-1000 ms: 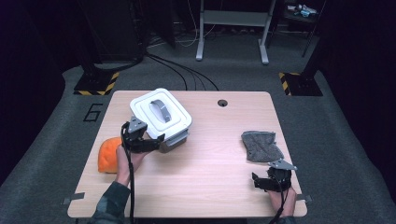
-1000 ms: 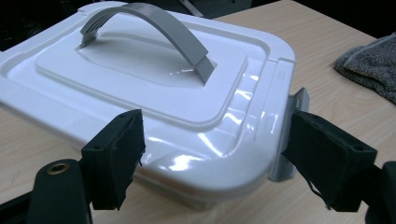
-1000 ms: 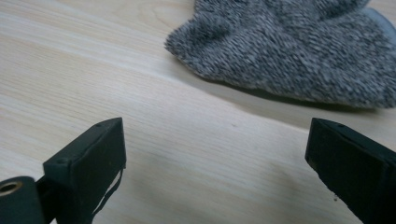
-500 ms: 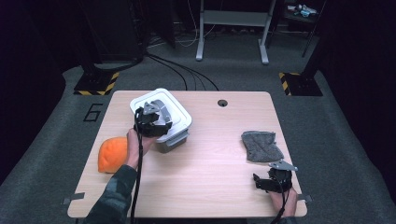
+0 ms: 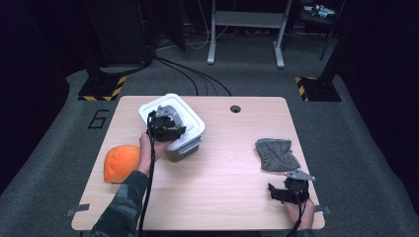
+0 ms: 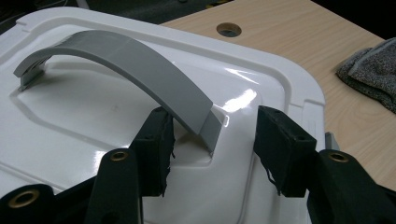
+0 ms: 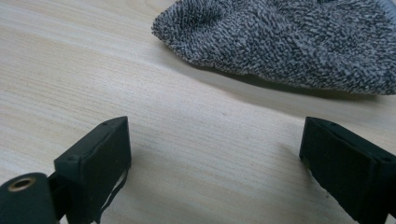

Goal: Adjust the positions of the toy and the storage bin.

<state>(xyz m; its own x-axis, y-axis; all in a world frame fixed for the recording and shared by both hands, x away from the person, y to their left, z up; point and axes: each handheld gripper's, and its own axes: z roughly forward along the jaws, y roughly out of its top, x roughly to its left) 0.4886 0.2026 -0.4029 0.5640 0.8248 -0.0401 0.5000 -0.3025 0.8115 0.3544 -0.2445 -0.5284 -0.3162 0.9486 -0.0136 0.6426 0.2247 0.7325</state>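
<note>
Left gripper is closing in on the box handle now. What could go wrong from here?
1. The left gripper has just been closing, but its fingers straddle only the near end of the grey handle, and one finger is apart from it. An end grip may slip or tilt the white lid.
2. If the lid is latched, lifting could drag the whole box across the table.
3. The right gripper rests open near the grey cloth, not steadying the box.
</note>
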